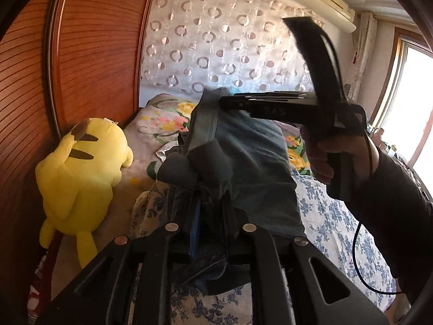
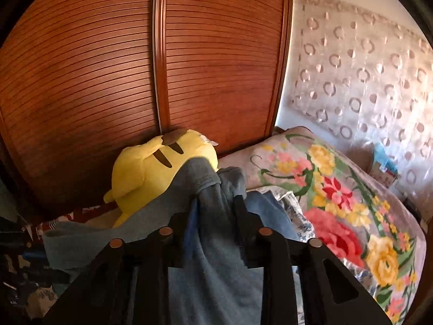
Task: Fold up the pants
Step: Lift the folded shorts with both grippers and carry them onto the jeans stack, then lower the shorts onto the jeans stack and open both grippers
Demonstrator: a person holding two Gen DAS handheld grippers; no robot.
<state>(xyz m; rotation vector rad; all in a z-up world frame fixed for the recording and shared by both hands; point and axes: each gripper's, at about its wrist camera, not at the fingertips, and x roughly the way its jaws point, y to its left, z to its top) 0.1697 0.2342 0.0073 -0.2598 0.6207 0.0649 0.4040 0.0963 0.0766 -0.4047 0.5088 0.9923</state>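
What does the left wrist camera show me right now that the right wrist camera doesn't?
Only the left wrist view shows the right gripper from outside, the hand holding it, the air conditioner and the window.

Only the right wrist view shows the wide slatted wardrobe doors head-on and the red flowers on the blanket.

Both show the pants clamped in that camera's own gripper, the yellow plush toy and the circle-patterned curtain.

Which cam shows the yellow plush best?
Left wrist. The yellow plush shows nearly whole there, lying on the bed against the wooden wardrobe. In the right wrist view, the pants clamped in the right gripper cover its lower part.
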